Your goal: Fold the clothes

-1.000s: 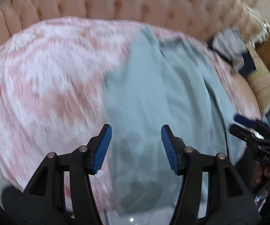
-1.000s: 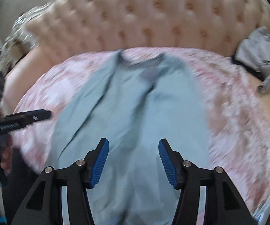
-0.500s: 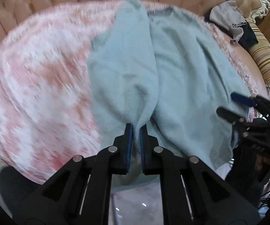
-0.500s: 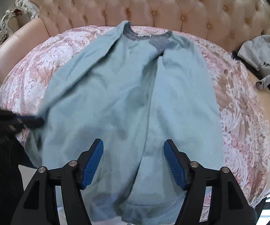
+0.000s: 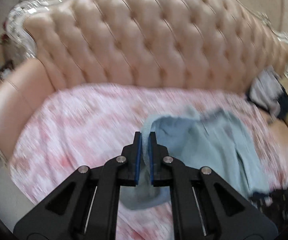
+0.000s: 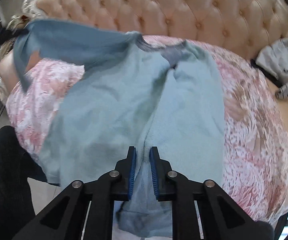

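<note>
Two grippers each pinch a fold of one pale blue sweatshirt (image 5: 210,144), and we take the left wrist view first. There the left gripper (image 5: 145,146) sits at centre frame, its blue pads pressed together on a bunched edge of cloth. That edge rises off the pink patterned cover (image 5: 79,124) of the tufted sofa (image 5: 135,40), while the rest trails toward the lower right. Motion blur hides finer detail.

Next, the right wrist view. Our right gripper (image 6: 142,156) at lower centre is clamped on a ridge near the hem. The sweatshirt's body lies spread over the cover, neckline toward the backrest. One part is drawn up taut to the upper left of the frame, where it meets a dark shape we cannot identify. A grey garment (image 6: 280,62) lies apart at the right edge.

We judge the fabric soft, light and limp: it sags wherever unsupported. Holds at hem, shoulders or cuffs should control it best.
</note>
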